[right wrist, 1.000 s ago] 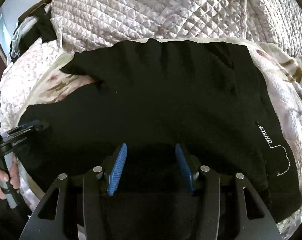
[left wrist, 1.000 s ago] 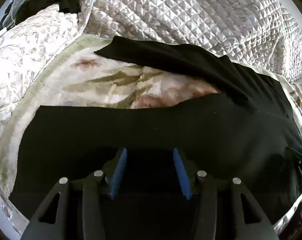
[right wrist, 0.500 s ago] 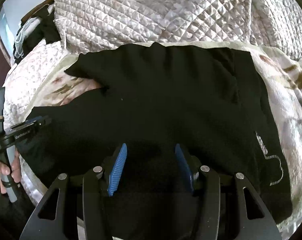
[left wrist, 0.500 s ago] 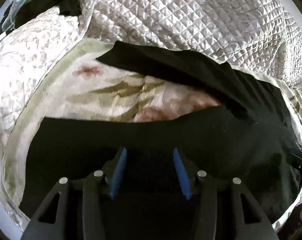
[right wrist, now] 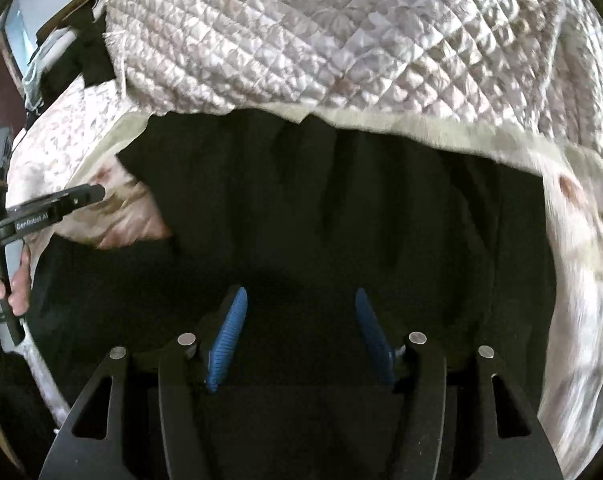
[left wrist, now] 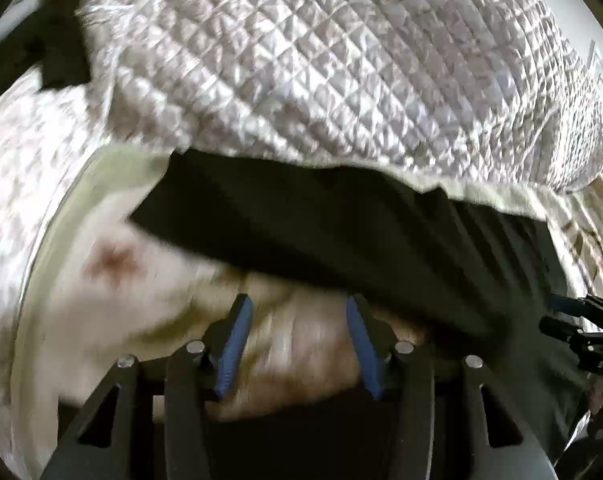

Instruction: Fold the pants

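Pants (right wrist: 301, 216): spread across the bed (left wrist: 113, 300), long axis left-right, far leg ahead of both tongs.
Left gripper (left wrist: 297, 344): apart, nothing clamped.
Right gripper (right wrist: 299, 336): apart, nearer the cloth.

each tool, left (left wrist: 297, 340) and right (right wrist: 299, 336), had black angular arms with triangular cut-outs, silver round screws and ribbed blue finger pads (right wrist: 227, 338), while the left tool's side bore white lettering and a bare-skinned hand (right wrist: 9, 284) gripped its grey handle.
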`<state>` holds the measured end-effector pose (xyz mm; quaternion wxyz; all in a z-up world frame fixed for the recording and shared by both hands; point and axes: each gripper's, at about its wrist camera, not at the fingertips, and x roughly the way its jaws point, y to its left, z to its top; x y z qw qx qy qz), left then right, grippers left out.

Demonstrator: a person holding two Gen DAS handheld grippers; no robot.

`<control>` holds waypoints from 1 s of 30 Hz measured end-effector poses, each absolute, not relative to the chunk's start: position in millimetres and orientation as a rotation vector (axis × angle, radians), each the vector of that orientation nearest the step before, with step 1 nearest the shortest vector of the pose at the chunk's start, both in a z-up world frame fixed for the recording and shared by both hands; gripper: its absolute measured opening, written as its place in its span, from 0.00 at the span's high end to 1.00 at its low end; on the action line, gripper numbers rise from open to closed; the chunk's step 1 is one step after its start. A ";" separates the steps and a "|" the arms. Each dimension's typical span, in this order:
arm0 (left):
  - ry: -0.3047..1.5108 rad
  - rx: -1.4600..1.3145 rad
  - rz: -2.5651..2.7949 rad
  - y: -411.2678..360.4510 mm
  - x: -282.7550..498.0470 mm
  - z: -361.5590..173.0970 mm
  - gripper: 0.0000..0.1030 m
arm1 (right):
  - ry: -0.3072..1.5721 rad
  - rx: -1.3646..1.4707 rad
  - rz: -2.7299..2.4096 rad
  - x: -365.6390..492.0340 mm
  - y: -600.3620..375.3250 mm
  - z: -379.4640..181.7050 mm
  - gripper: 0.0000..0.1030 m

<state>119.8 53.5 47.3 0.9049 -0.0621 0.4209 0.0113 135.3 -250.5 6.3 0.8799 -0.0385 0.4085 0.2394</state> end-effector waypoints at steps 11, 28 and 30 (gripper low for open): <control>0.883 -0.141 0.003 59.7 234.2 23.6 0.38 | 0.842 -0.153 0.539 249.1 -242.4 -1.4 0.44; 0.933 0.009 0.011 24.9 287.5 -14.0 0.96 | 0.895 -0.324 0.553 302.4 -207.4 -13.8 0.92; 0.923 0.023 0.018 18.3 285.8 -12.4 0.96 | 0.881 -0.332 0.547 297.4 -203.8 -9.3 0.93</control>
